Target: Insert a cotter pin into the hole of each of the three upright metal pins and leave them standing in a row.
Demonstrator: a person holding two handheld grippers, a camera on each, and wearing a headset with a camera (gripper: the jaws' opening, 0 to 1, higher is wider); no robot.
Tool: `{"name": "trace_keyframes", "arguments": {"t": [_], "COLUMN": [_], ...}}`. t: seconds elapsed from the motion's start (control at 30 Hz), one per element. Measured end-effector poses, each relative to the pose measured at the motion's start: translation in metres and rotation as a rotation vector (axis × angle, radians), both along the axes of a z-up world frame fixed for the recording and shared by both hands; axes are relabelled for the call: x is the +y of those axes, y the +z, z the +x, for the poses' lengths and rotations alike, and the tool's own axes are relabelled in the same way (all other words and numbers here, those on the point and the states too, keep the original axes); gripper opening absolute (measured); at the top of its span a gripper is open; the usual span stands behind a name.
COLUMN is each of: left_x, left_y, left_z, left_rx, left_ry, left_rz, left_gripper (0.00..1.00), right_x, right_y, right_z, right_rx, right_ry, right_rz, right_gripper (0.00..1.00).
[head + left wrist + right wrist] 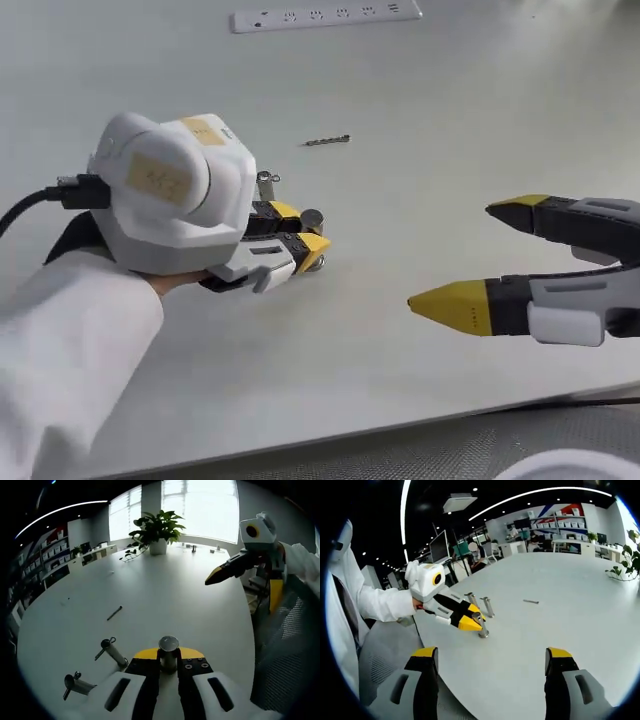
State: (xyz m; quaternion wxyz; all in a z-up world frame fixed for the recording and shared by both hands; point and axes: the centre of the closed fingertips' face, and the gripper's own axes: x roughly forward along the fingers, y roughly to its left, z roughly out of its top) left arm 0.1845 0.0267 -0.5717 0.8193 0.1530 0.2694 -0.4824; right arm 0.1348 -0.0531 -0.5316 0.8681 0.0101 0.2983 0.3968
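bare tabletop [430,200], one loose cotter pin [327,141]

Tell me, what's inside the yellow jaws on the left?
An upright metal pin, its round top showing. The jaws of the left gripper cover its shaft, hiding any hole.

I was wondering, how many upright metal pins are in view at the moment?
3: one pin gripped by the left hand-held gripper, a second pin beside it, a third pin next to that.
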Motion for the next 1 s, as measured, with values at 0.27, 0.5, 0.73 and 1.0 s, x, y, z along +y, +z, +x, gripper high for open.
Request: {"name": "trace_keyframes", "arguments": {"t": [0.27, 0.5, 0.73, 1.0], "left_x": [-0.002, -0.002, -0.001, 0.007], "left_y": [-0.004, -0.004, -0.005, 0.015], "left_z": [0.005, 0.004, 0.003, -0.008], "left_rx": [-0.014, -0.029, -0.051, 0.038], "left_ry": [0.025, 0.048, 0.023, 0.028], "left_rz": [-0.003, -0.032, -0.004, -0.099], "left_gripper": [0.11, 0.11, 0.12, 0.31], "right_x": [-0.002, -0.003, -0.003, -0.003], "right_y": [-0.002, -0.002, -0.002, -0.001], "right_z": [0.002, 0.002, 0.001, -0.001], "right_rx": [0.004, 0.005, 0.007, 0.005], "right_ry": [-0.003, 0.0, 0.001, 0.006], "right_rz": [0.0, 0.0, -0.003, -0.005], "right_gripper": [0.86, 0.86, 0.86, 0.85]}}
